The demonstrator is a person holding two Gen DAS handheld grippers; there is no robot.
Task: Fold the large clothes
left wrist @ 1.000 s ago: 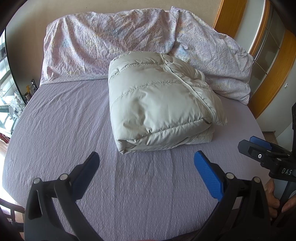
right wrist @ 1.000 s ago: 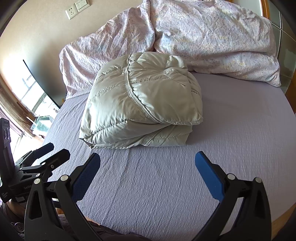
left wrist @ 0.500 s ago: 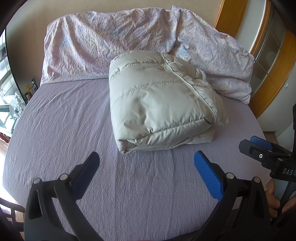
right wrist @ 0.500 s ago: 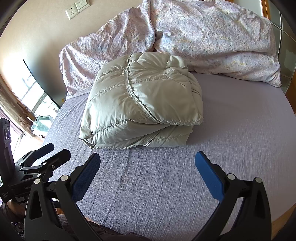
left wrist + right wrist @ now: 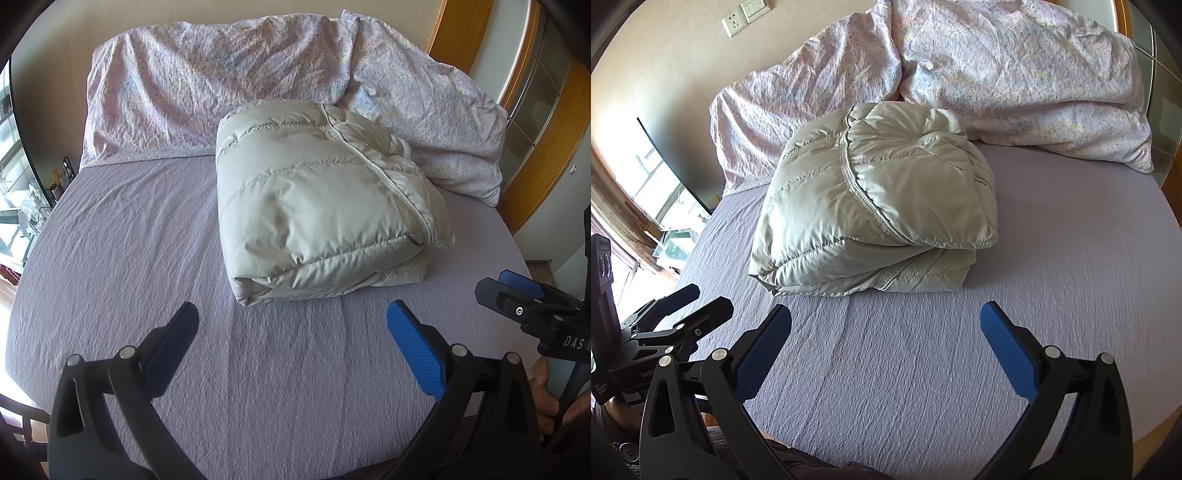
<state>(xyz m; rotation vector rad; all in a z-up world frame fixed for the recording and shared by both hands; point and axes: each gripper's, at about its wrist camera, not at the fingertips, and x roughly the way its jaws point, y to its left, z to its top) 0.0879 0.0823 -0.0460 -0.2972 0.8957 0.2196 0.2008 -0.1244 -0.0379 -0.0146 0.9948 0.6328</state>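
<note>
A pale grey puffer jacket point(image 5: 317, 214) lies folded into a thick bundle on the lilac bed sheet point(image 5: 129, 258), its zipper running across the top. It also shows in the right wrist view point(image 5: 871, 214). My left gripper point(image 5: 291, 325) is open and empty, held above the sheet short of the jacket's near edge. My right gripper point(image 5: 886, 325) is open and empty, also short of the jacket. The right gripper shows at the right edge of the left wrist view point(image 5: 524, 299), and the left gripper shows at the left edge of the right wrist view point(image 5: 687, 306).
A crumpled floral duvet point(image 5: 221, 88) is piled along the wall behind the jacket, seen too in the right wrist view point(image 5: 1015, 81). A wooden frame with glass panes point(image 5: 532, 110) stands at the right. A window point(image 5: 653, 192) is on the left side.
Nothing has visibly changed apart from a very slight shift of the views; both grippers stay open and the jacket stays put.
</note>
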